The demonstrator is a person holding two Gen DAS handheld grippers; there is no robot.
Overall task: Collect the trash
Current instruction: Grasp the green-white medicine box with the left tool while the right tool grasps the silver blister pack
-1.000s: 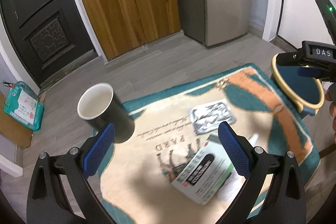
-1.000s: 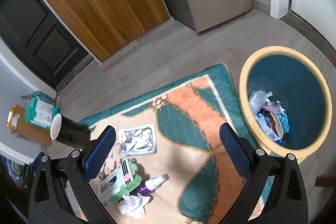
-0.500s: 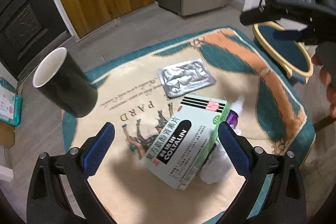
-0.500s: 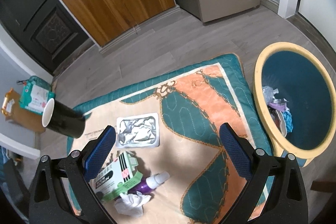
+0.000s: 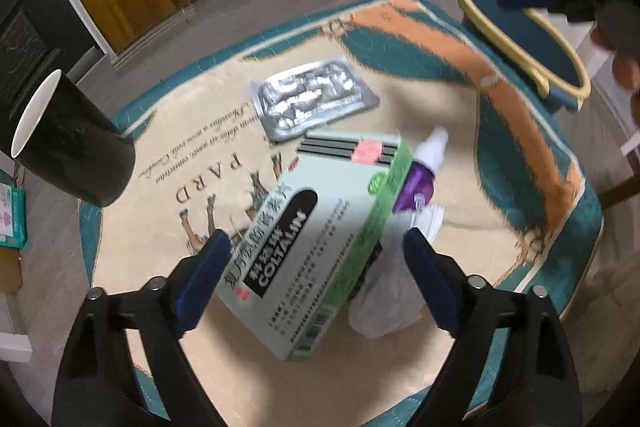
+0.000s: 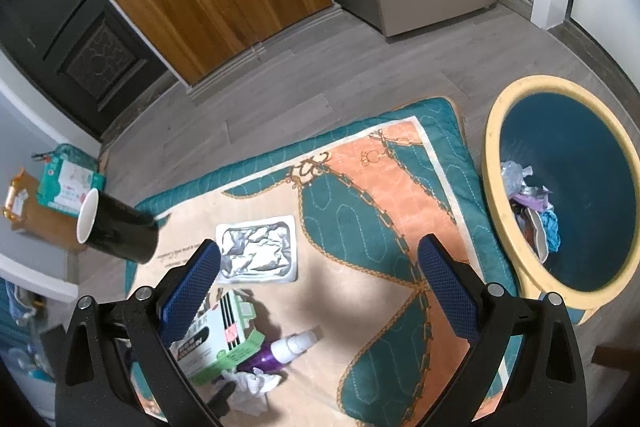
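The left hand-held gripper [image 5: 316,259] has dropped closer — fingers wide, straddling the medicine box [image 5: 316,243].

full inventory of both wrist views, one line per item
medicine box: 1, green and white, on rug, between left fingers
blister pack: 1, silver, on rug beyond box
spray bottle: 1, purple with white cap, right of box
crumpled tissue: 1, white, beside bottle
paper cup: 1, black, white inside, rug's left edge
rug: 1, teal, orange, cream, on floor
trash bin: 1, teal, yellow rim, right of rug, trash inside
wipes pack: 1, green, floor far left
left hand-held gripper: 1, black, blue pads, open
right hand-held gripper: 1, same, open
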